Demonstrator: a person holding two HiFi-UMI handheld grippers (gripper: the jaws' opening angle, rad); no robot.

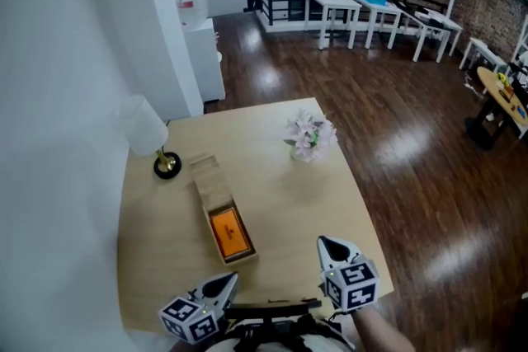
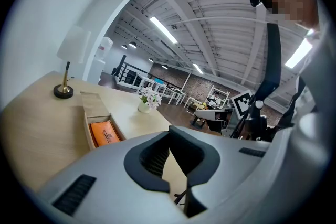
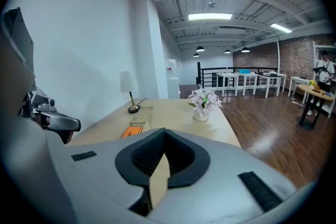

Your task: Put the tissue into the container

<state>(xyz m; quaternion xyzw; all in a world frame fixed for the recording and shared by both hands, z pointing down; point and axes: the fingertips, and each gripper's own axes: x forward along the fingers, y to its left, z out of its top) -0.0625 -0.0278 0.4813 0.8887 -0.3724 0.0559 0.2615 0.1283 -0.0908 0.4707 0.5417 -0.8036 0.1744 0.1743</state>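
The head view looks steeply down from over the table's [image 1: 280, 177] near edge, with the room stretching toward 1 o'clock. Both gripper views sit low at that edge. The left is tilted and faces 1 o'clock; the right is level and faces 11. All three share the box [image 1: 221, 210], lamp [image 1: 144, 128] and flowers [image 1: 310, 136].

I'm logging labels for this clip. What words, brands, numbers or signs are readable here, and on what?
Nothing reads clearly.
Orange tissue pack in the wooden container: dark print, too blurred to read.
Left tool and right tool: black-and-white square markers, no words.
Red label by the far wall: too small to read.
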